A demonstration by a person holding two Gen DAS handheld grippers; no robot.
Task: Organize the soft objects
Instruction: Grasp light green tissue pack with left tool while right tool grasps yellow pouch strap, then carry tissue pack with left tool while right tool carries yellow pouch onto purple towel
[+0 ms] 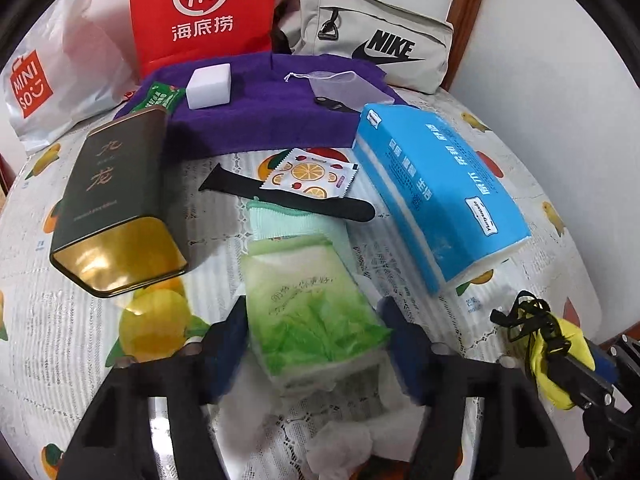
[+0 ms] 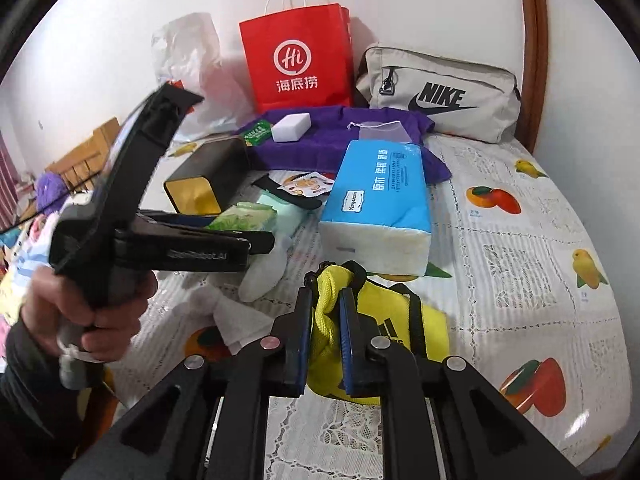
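My left gripper (image 1: 316,344) is closed around a green tissue pack (image 1: 312,312), its jaws pressing both sides of the pack; it also shows in the right wrist view (image 2: 244,216). The pack lies partly on a mint green cloth (image 1: 296,224). My right gripper (image 2: 326,340) is shut on a yellow drawstring bag (image 2: 384,320) with black cords, low over the table; the bag also shows at the right in the left wrist view (image 1: 560,360). A blue tissue pack (image 1: 436,184) lies to the right of the green one. A purple towel (image 1: 256,116) lies at the back.
A dark tea tin (image 1: 112,200) lies on its side at left. A black strap (image 1: 288,196) and a fruit-print sachet (image 1: 308,174) lie mid-table. A white sponge block (image 1: 210,86) and sheer pouch (image 1: 344,88) sit on the towel. A red paper bag (image 1: 204,12), Nike bag (image 1: 372,36) and Miniso bag (image 1: 52,80) stand behind.
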